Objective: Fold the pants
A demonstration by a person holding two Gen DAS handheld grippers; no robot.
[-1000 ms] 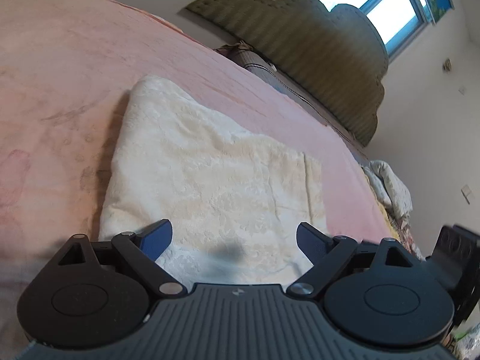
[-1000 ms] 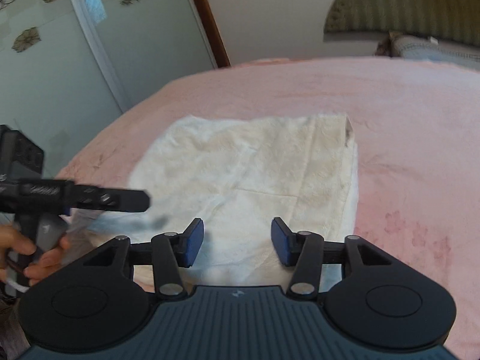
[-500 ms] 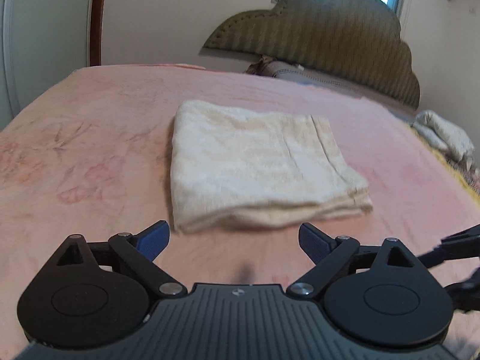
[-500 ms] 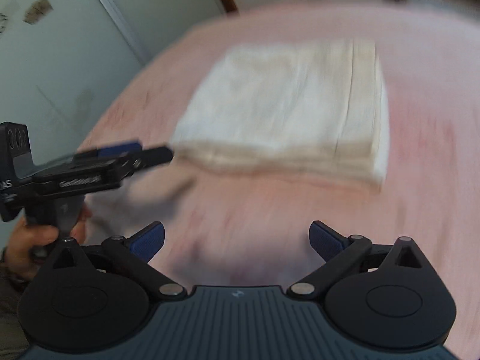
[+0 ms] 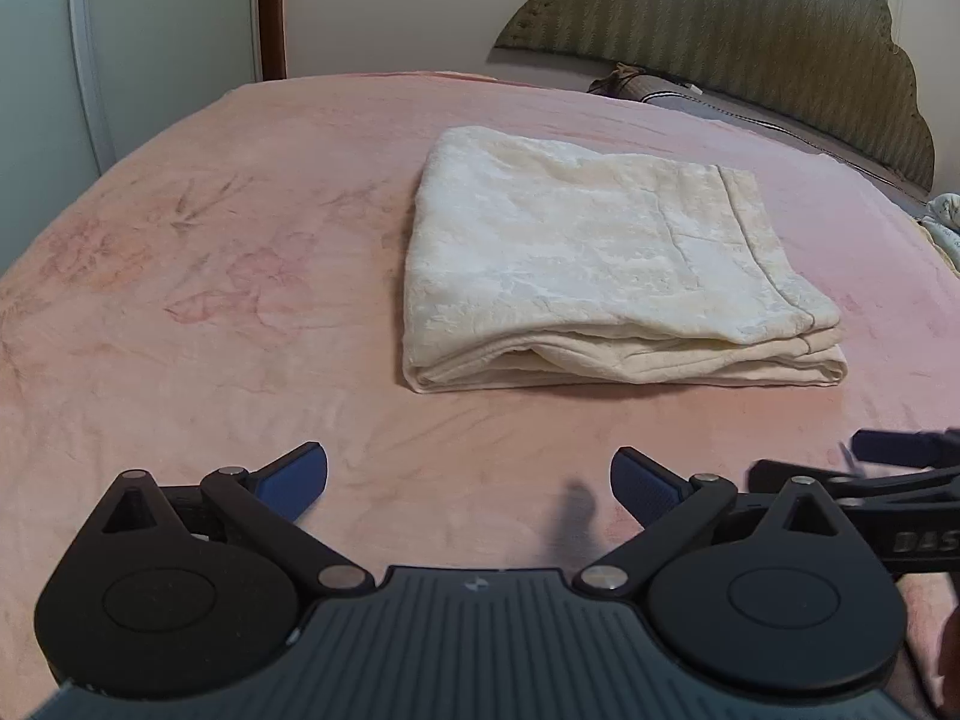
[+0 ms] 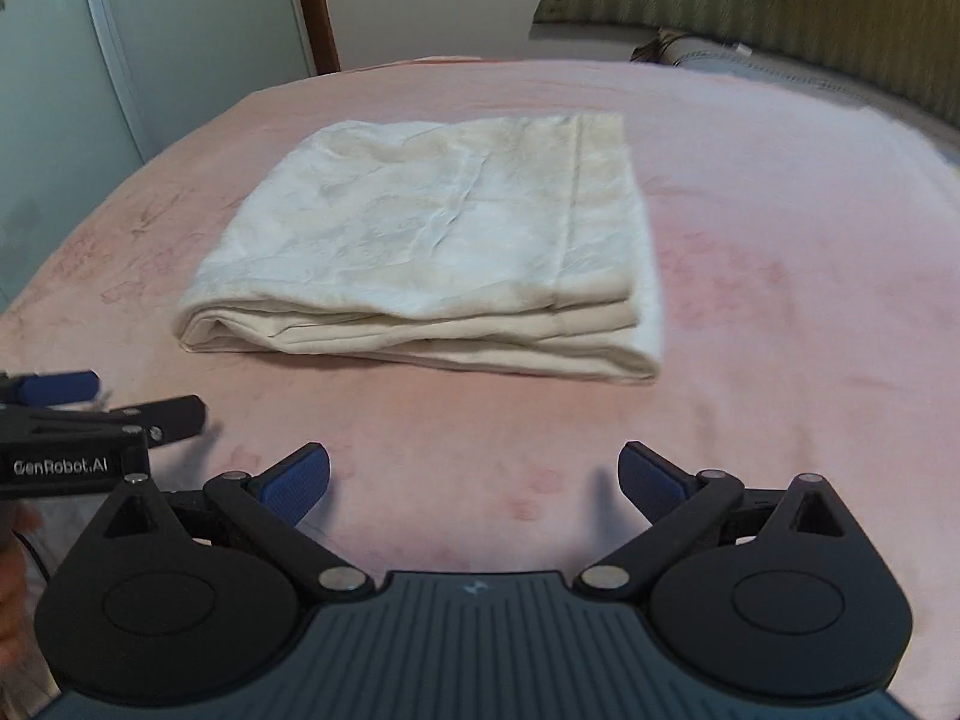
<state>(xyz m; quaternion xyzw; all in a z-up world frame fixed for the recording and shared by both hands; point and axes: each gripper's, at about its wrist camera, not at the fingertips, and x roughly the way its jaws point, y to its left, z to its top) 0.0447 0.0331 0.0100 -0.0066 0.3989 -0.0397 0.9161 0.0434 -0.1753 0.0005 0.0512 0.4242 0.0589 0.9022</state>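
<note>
The cream pants (image 5: 600, 264) lie folded into a thick rectangle on the pink blanket (image 5: 240, 300), folded edge toward me. They also fill the middle of the right wrist view as the same pants (image 6: 432, 240). My left gripper (image 5: 468, 468) hovers short of them over bare blanket; its jaws are opening with nothing between them. My right gripper (image 6: 474, 465) stands open and empty, also short of the fold. Each gripper shows in the other's view: the right gripper (image 5: 870, 465) at the right edge, the left gripper (image 6: 120, 399) at the left edge.
A padded green headboard (image 5: 720, 30) and a pillow (image 5: 690, 99) close the far end of the bed. A pale wardrobe door (image 5: 36, 90) stands at the left. Bunched cloth (image 5: 945, 228) lies off the bed's right side.
Both grippers have drawn back from over the pants to the near blanket. The right jaws have spread from half closed to wide. The left view has swung level with the bed.
</note>
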